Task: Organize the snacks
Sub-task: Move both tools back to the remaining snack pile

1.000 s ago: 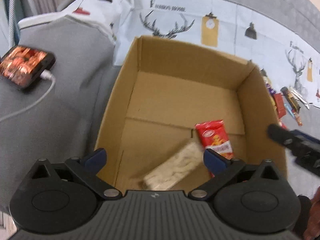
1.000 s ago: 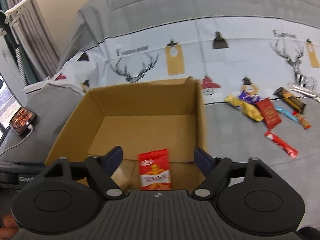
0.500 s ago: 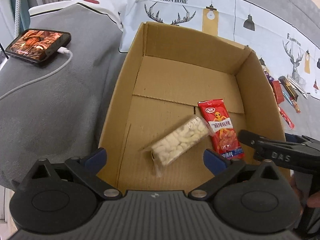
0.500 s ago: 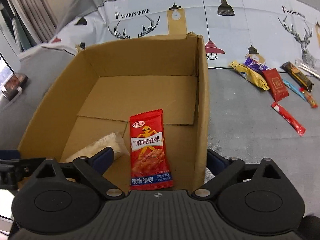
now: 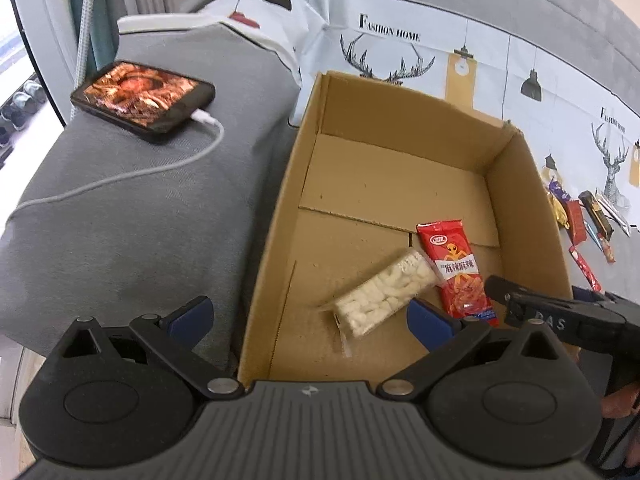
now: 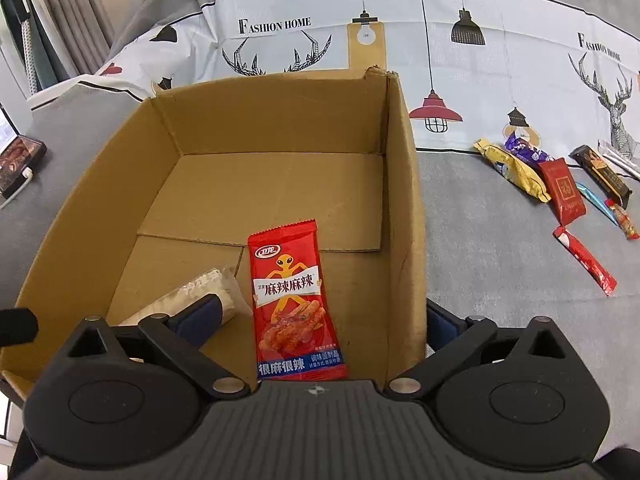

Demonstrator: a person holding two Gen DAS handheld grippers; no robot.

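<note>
We have two snacks in the open brown cardboard box (image 6: pixel 404 184) already: a red foil packet printed with a yellow figure (image 6: pixel 294 300), lying flat on the box floor close to the right wall, and a clear plastic pack of white puffed pieces (image 5: pixel 382 294) touching its left edge, angled across the floor.

Our left hand-held gripper (image 5: pixel 310 316) hangs over the near left corner of the box, its blue pads spread wide with nothing between them. Our right hand-held gripper (image 6: pixel 322 320) is spread just as wide and also empty, straddling the right wall of the box at its near end.

The remaining snacks lie in a loose cluster on the grey bed cover, well to the right of the box: a yellow crinkled wrapper (image 6: pixel 514 170), a purple wrapper (image 6: pixel 524 150), a flat red square sachet (image 6: pixel 564 192), a dark brown bar (image 6: pixel 604 172), a thin blue stick (image 6: pixel 596 200) and a long narrow red stick pack (image 6: pixel 584 260) nearest us.

We judge all of these light, soft and slippery in foil. The thin sticks lie flat on soft fabric, so we would pinch them across the narrow middle, pressing slightly into the cover. The puffed pack looks crushable, so a gentle squeeze suits it. A black phone (image 5: pixel 142 98) on a white cable lies left of the box, not part of the job.
</note>
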